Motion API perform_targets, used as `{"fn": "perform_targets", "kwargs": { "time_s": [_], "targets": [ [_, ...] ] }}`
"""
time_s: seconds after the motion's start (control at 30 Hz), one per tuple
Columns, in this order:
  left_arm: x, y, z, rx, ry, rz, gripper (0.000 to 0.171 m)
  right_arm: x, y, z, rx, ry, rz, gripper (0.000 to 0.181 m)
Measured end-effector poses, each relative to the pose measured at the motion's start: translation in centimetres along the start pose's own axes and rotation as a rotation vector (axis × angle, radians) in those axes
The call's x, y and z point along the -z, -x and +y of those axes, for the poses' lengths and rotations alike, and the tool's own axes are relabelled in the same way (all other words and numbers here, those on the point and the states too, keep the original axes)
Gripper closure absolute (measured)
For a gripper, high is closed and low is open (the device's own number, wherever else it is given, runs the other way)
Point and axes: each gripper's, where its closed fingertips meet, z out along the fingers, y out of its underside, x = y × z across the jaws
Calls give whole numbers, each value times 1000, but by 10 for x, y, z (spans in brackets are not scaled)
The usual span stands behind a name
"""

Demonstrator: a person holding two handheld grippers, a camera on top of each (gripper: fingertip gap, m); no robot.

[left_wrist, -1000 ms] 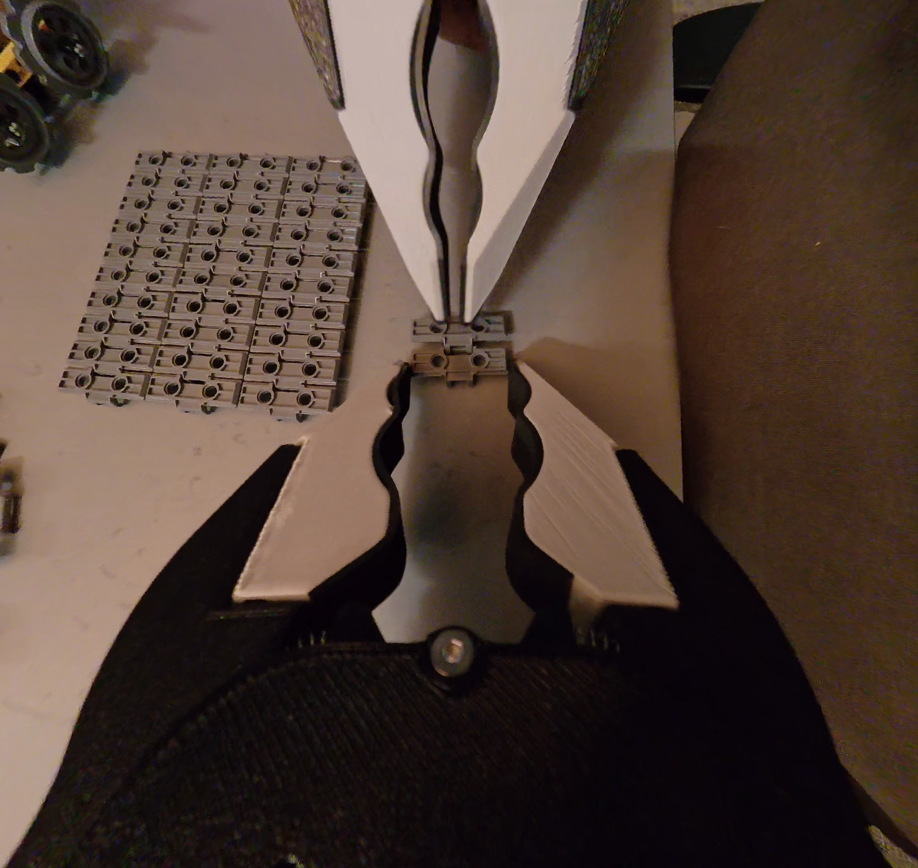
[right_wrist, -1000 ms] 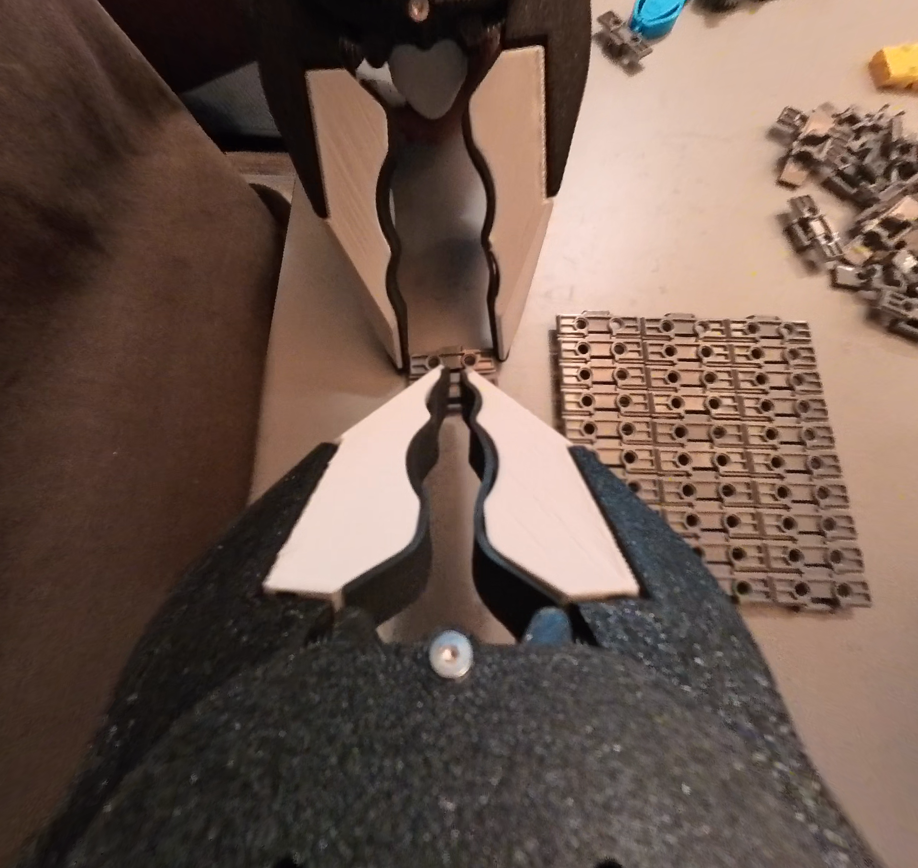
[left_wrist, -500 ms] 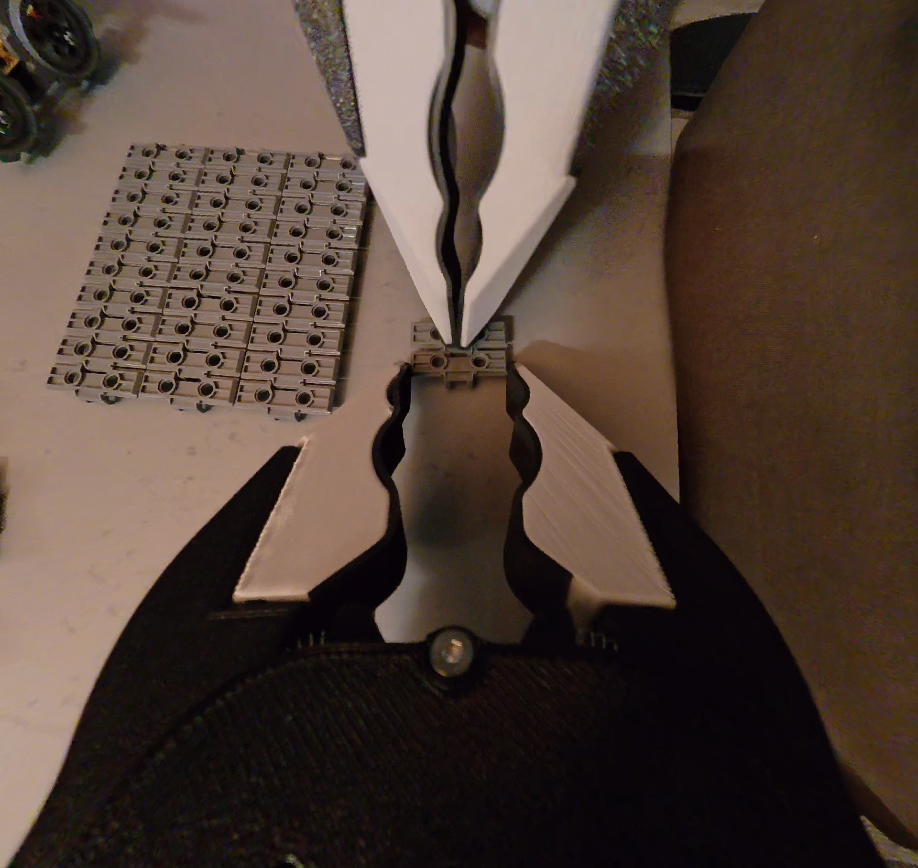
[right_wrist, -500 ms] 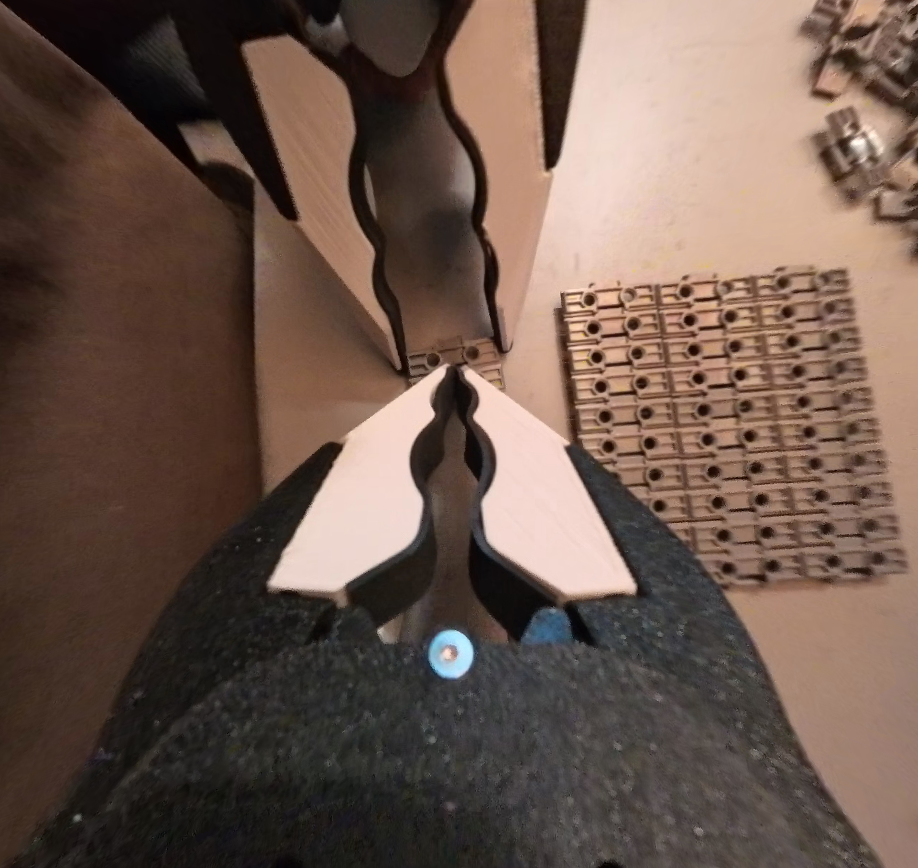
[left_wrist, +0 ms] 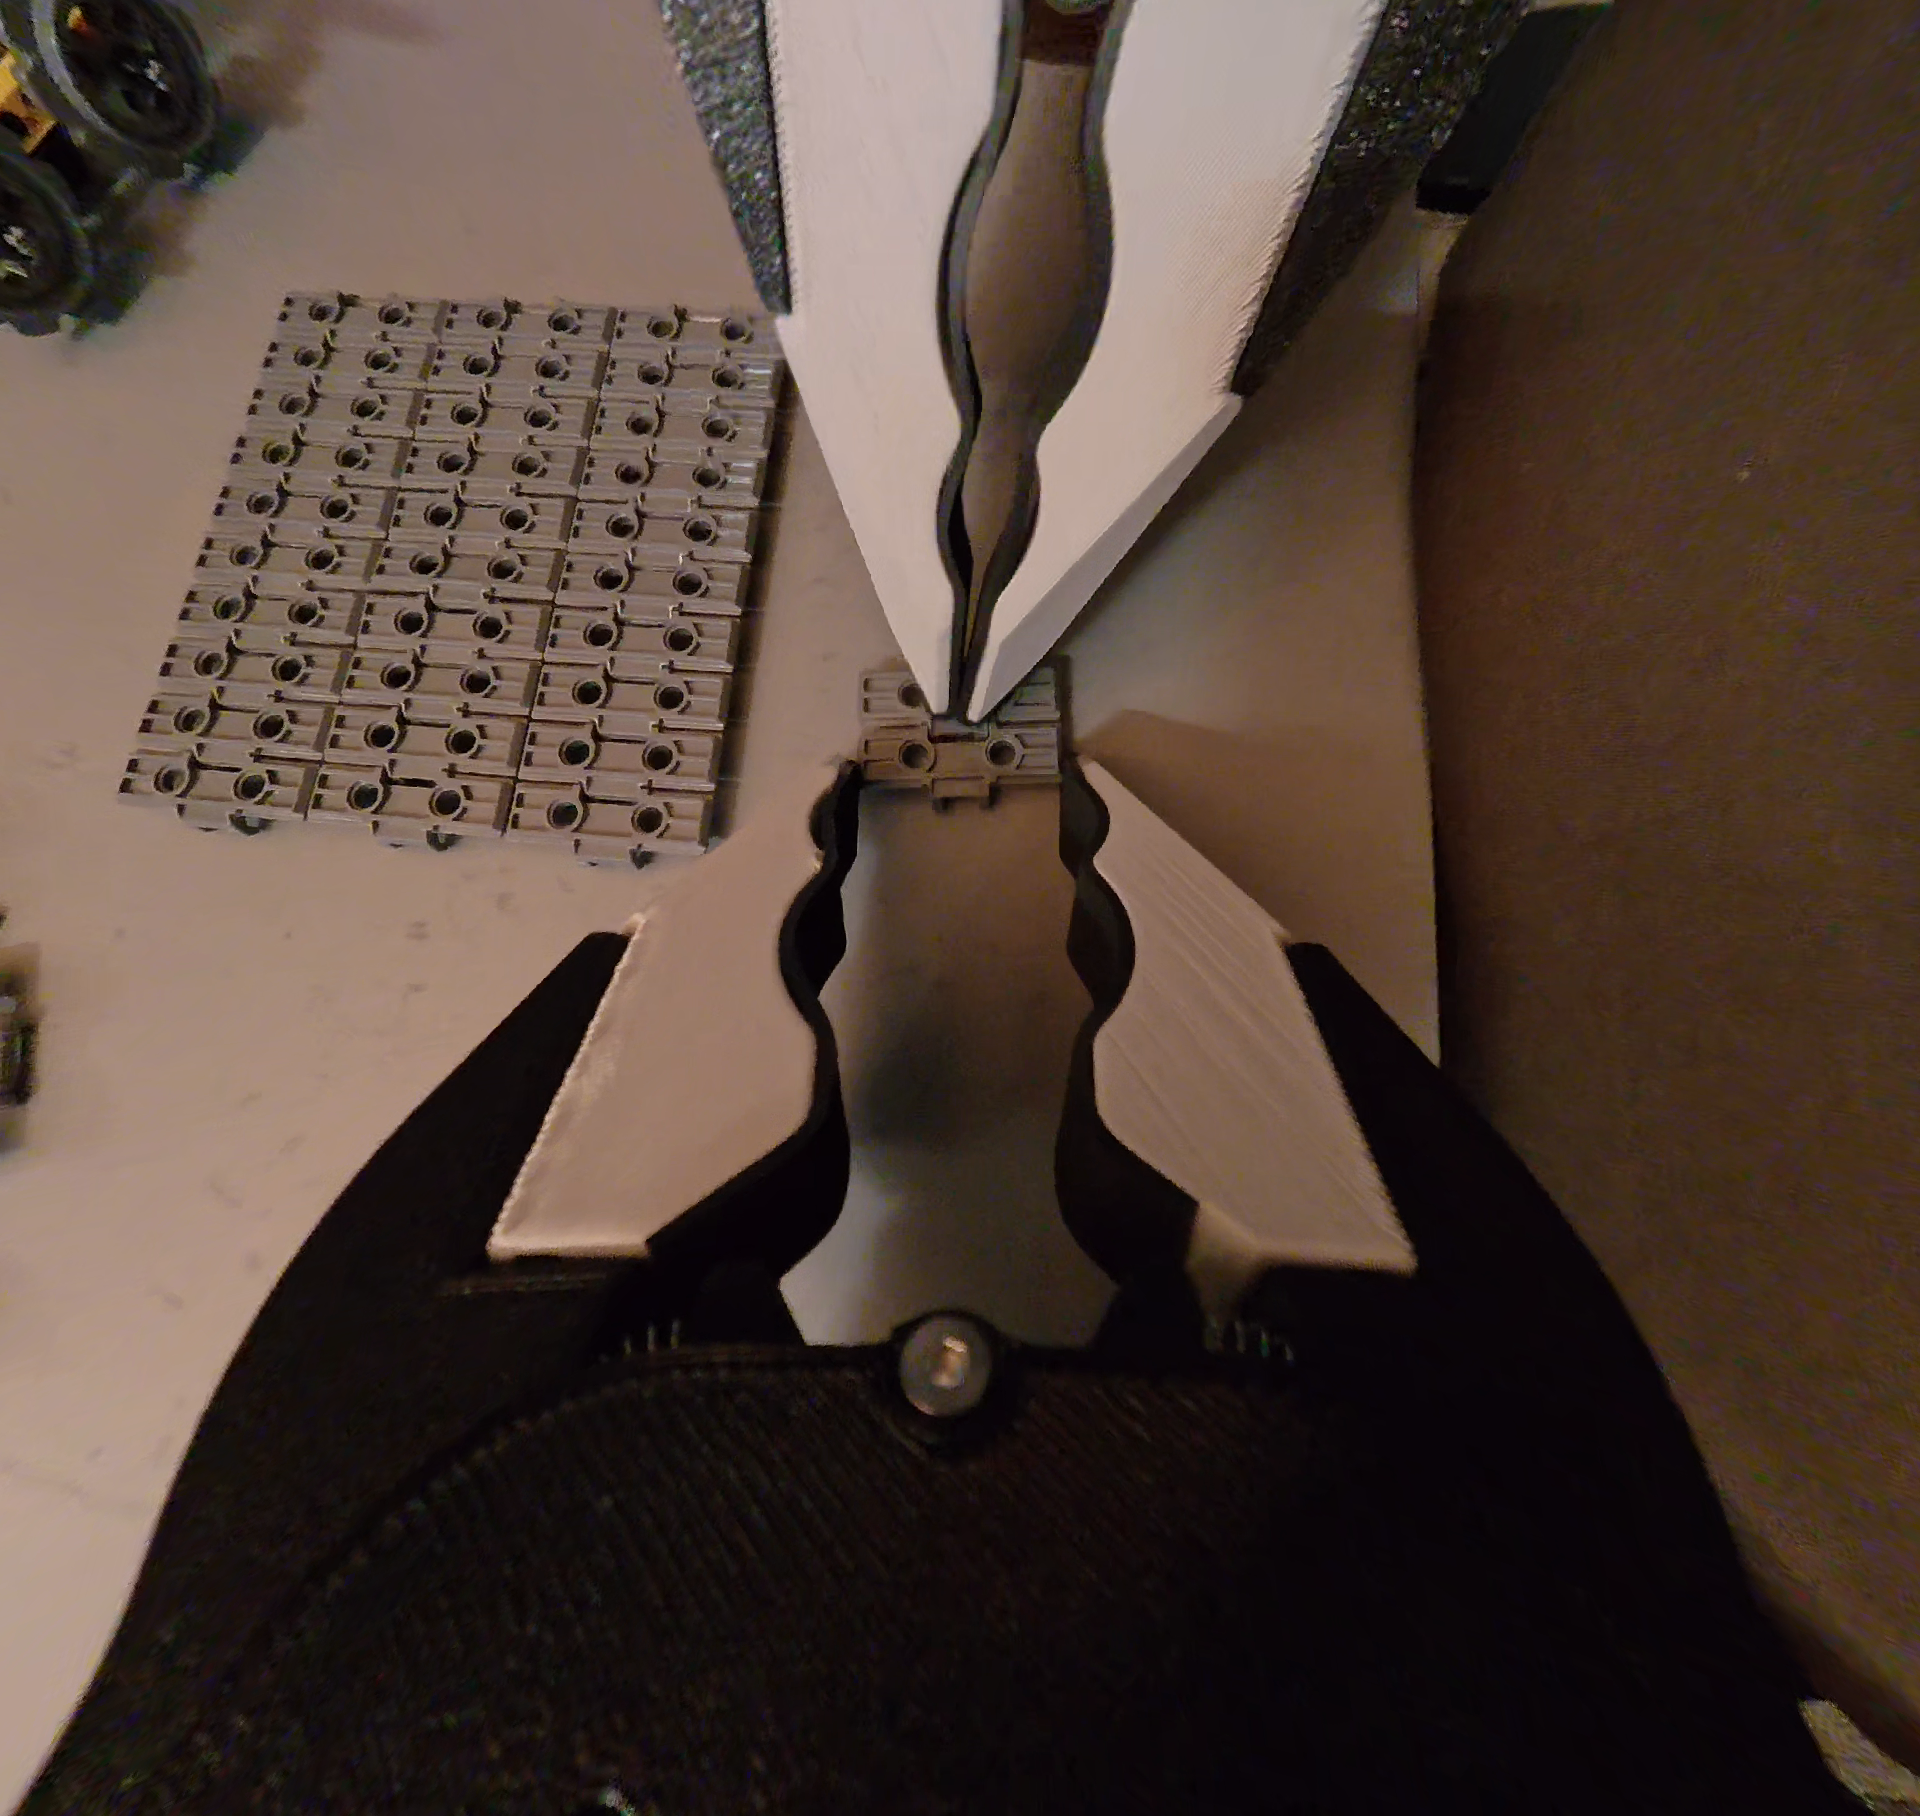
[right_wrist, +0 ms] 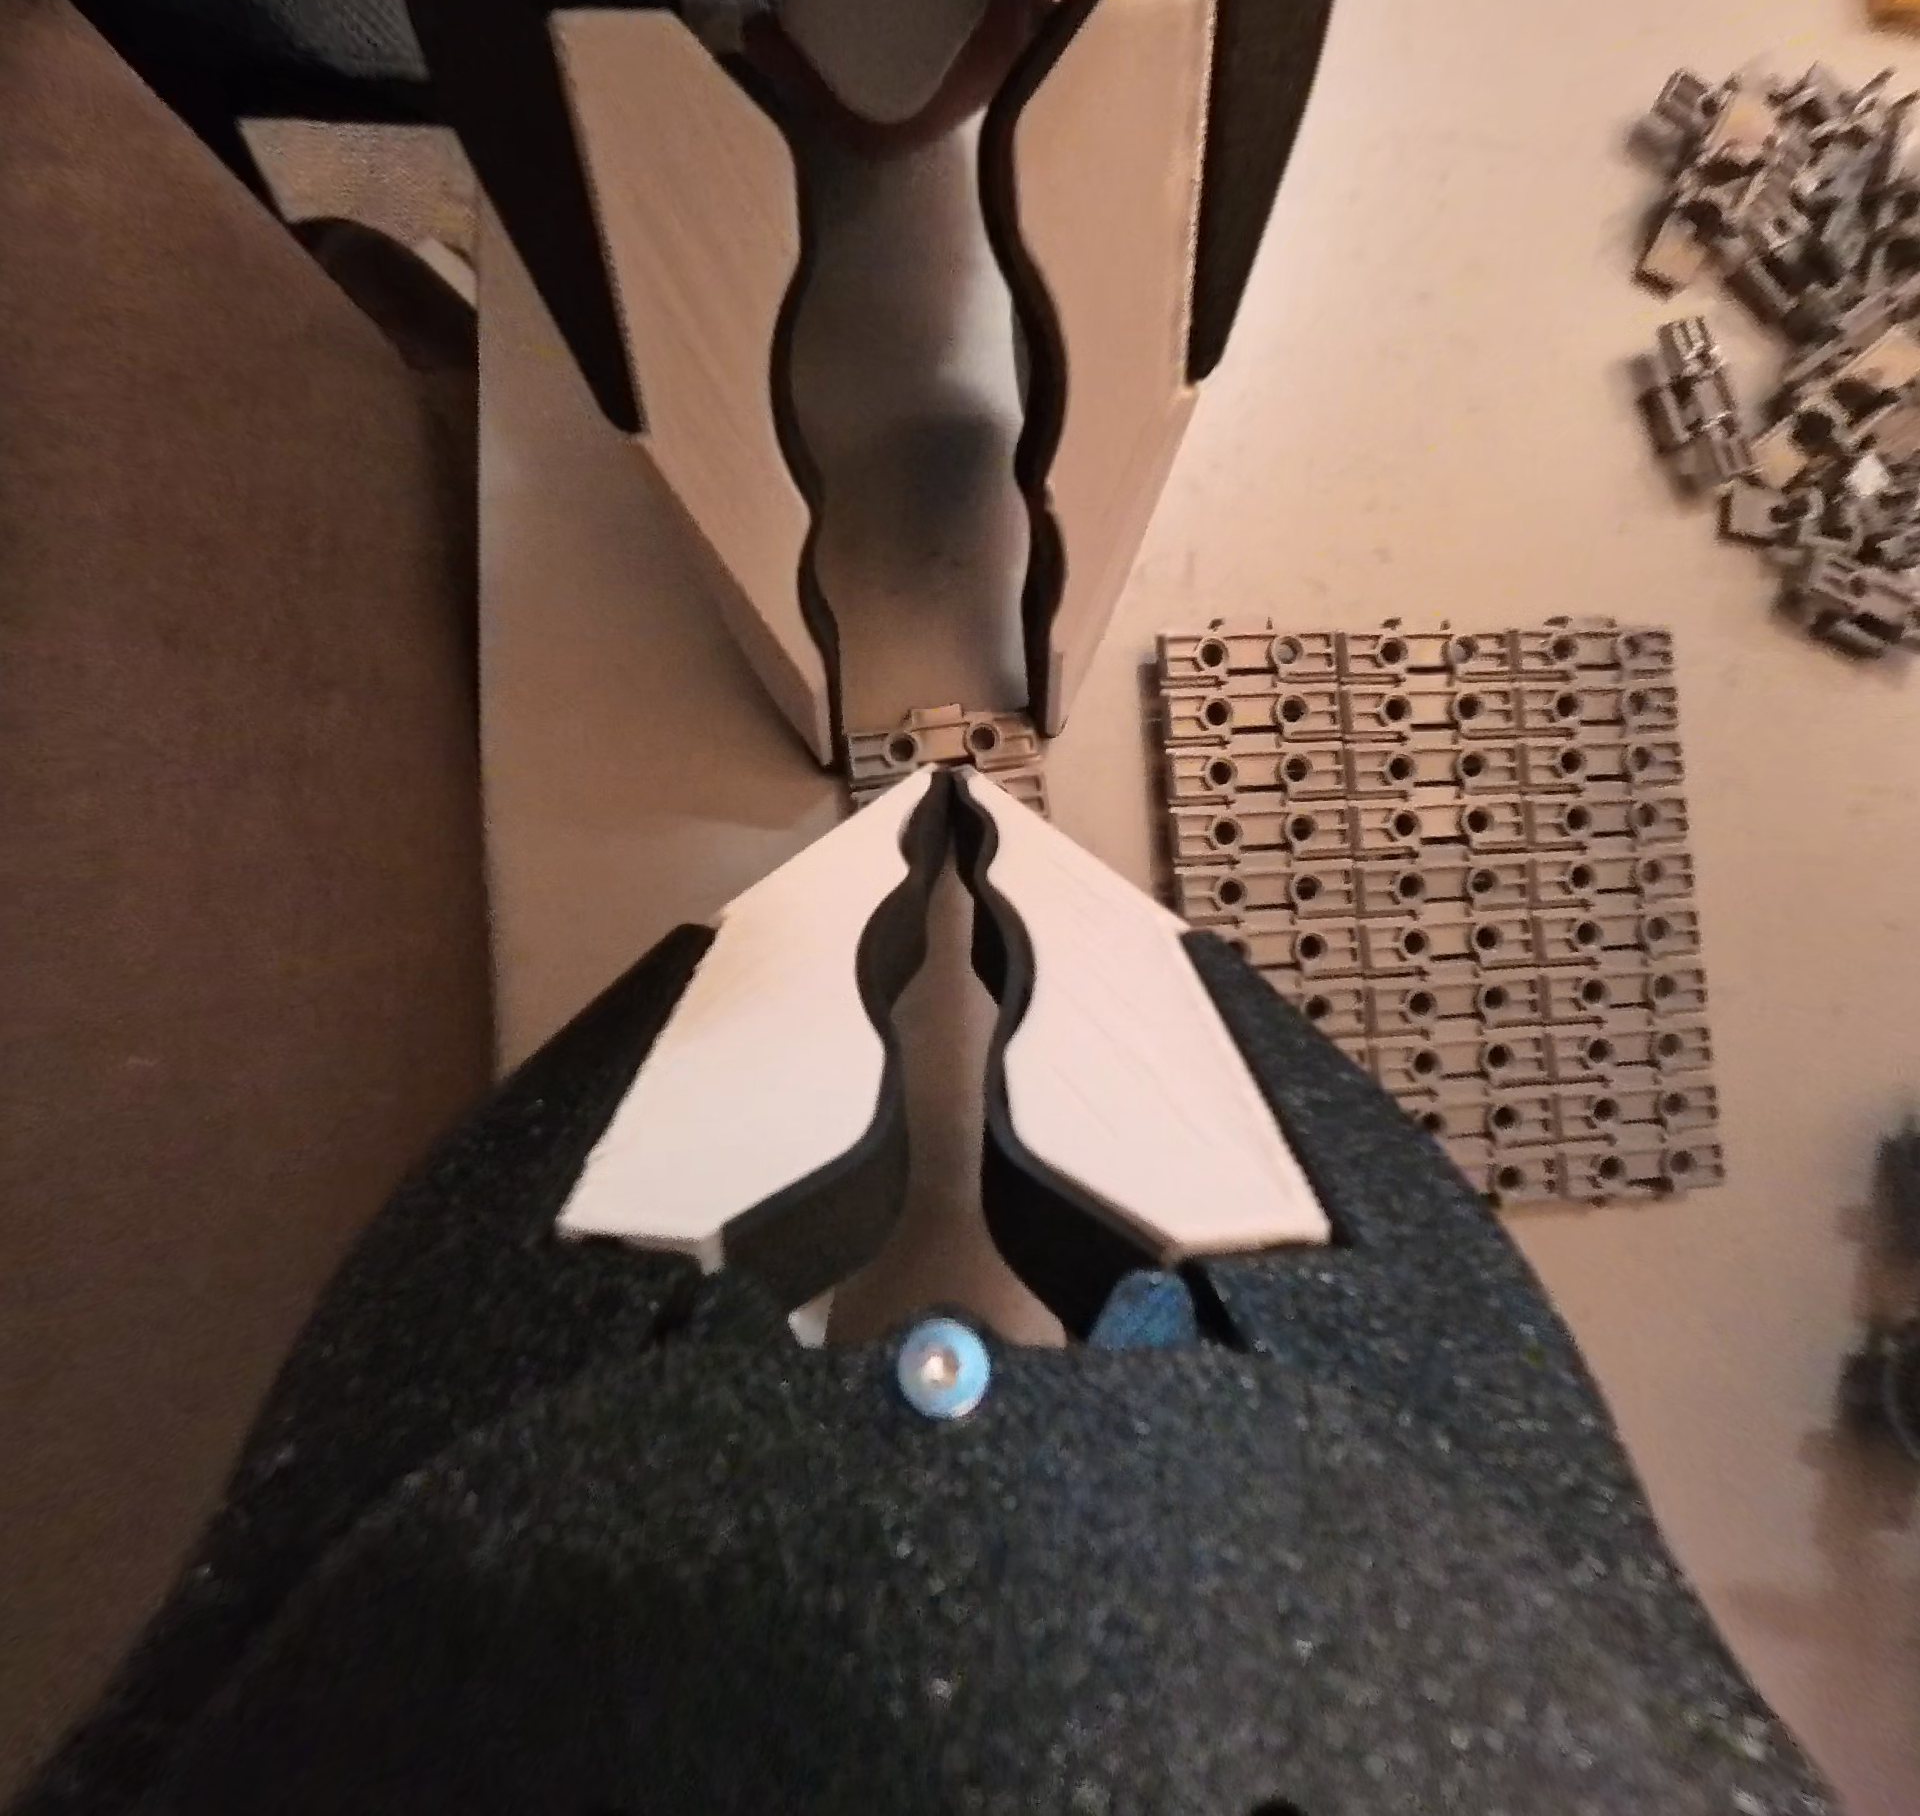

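Two small grey track links (left_wrist: 956, 756) lie joined side by side on the pale table. My left gripper (left_wrist: 961, 779) clamps the nearer link by its two ends, with its fingers spread to the link's width. My right gripper (left_wrist: 966, 712) comes from the opposite side, its tips pinched together on the middle of the other link (left_wrist: 894, 696). In the right wrist view my right gripper (right_wrist: 951, 779) meets the link pair (right_wrist: 940, 736) tip to tip with the left gripper (right_wrist: 935, 738).
A flat mat of joined grey links (left_wrist: 457, 571) lies beside the grippers and also shows in the right wrist view (right_wrist: 1434, 914). A pile of loose links (right_wrist: 1818, 312) lies beyond it. Black wheels (left_wrist: 94, 135) stand far left. Brown cloth (left_wrist: 1662, 831) lies past the table edge. Less than 4 cm separates the two grippers' tips.
Both grippers keep their hold on the link pair. The right gripper has shifted a little over the pair, and the mat and the loose pile have slid in its view.
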Motion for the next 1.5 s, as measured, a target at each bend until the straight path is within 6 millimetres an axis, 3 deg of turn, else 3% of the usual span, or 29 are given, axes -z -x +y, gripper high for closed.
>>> {"fn": "perform_targets", "kwargs": {
  "time_s": [0.13, 0.4, 0.53, 0.63, 0.8, 0.93, 1.2, 1.5],
  "targets": [
    [4, 3, 4, 15, 2, 14, 134, 6, -9, -2, -48, -82, 57, 179],
    [6, 8, 7, 28, 6, -2, 128, 14, -4, 5, -190, -168, -25, 169],
    [17, 17, 8, 47, 11, -39, 126, 20, -7, 4, -206, -207, -19, 165],
    [37, 49, 7, 137, -8, -163, 130, 24, -13, 3, -191, -224, 31, 162],
    [77, 136, 30, 397, -2, -482, 132, 36, -23, -7, -164, -306, 137, 161],
    [72, 165, 35, 396, 43, -538, 137, 42, -26, -8, -147, -328, 193, 161],
    [45, 184, 45, 412, 142, -539, 151, 44, -27, 5, -165, -330, 229, 160],
    [45, 173, 40, 406, 107, -508, 159, 48, -31, 6, -180, -353, 248, 159]
  ]
}}
